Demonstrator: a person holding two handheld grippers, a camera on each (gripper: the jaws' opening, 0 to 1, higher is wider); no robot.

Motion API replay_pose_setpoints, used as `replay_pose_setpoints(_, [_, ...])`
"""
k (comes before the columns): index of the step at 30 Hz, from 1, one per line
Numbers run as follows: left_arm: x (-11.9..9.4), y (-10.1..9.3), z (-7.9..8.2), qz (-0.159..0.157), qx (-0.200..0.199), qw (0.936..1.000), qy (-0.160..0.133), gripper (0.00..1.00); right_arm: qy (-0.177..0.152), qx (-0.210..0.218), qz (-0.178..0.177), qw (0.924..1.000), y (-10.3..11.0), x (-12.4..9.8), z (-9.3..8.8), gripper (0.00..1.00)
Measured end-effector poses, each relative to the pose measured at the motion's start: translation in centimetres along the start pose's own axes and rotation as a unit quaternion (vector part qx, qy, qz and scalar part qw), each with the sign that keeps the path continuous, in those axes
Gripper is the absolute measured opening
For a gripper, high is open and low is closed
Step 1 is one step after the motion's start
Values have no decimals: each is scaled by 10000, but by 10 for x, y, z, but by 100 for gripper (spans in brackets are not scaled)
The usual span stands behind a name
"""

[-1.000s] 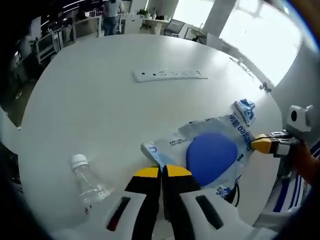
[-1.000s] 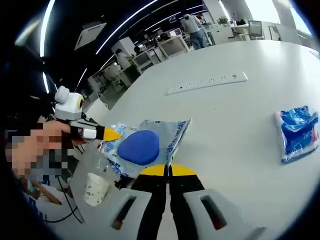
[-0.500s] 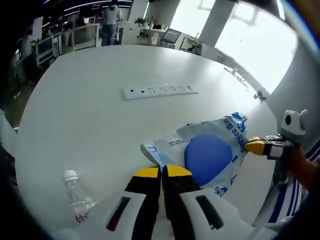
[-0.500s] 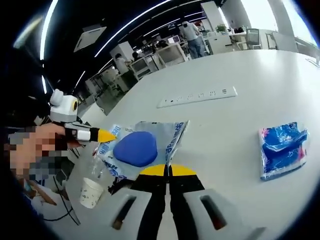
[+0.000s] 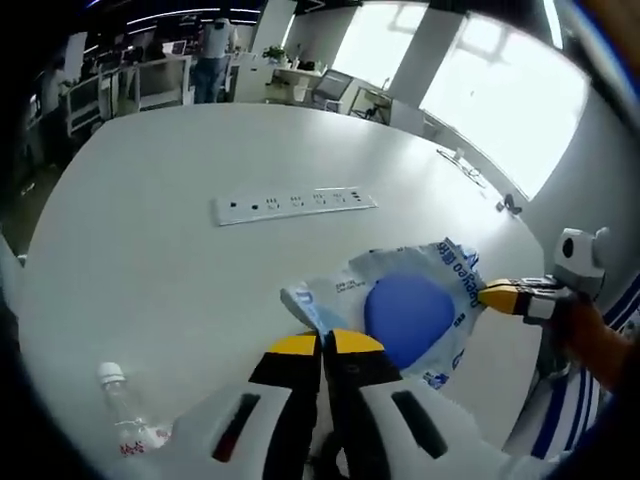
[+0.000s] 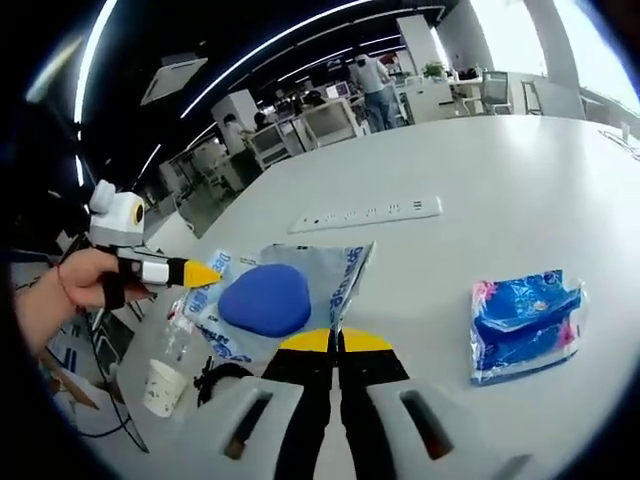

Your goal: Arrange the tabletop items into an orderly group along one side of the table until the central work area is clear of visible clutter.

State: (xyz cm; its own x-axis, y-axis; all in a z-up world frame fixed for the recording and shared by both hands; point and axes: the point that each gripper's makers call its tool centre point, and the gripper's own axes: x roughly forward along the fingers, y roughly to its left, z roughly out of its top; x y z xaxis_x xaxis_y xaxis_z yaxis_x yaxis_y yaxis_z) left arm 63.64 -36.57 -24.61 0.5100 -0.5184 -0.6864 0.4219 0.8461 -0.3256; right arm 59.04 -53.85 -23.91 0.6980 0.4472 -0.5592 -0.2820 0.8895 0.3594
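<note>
Bag [image 5: 415, 300] lies on table [image 5: 150, 250], between both grippers | power strip [image 5: 293, 204] lies beyond bag | bottle [image 5: 125, 420] lies on its side, left of left gripper [image 5: 322, 345] | packet [image 6: 525, 322] lies right of right gripper [image 6: 335, 342] | cup [image 6: 165, 385] stands beside bag

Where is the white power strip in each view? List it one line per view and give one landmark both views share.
Left gripper view: the white power strip lies on the table above centre, beyond the clear bag with the blue disc.
Right gripper view: the white power strip lies above centre, beyond the same bag.
Shared landmark: the clear bag with the blue disc, held at opposite edges by both grippers.
</note>
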Motion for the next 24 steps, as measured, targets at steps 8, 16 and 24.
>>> replay_pose_setpoints(8, [18, -17, 3, -146, -33, 9999, -28, 0, -19, -1, -213, 9998, -21, -7, 1, 0])
replay_pose_setpoints(16, [36, -27, -3, -252, -68, 9996, 46, 0, 96, -129, -430, 9989, -41, -6, -8, 0])
replay_pose_setpoints(24, [57, -33, -14, -347, -78, 9992, 175, 0, 245, -109, -591, 9979, -59, -2, -23, 0])
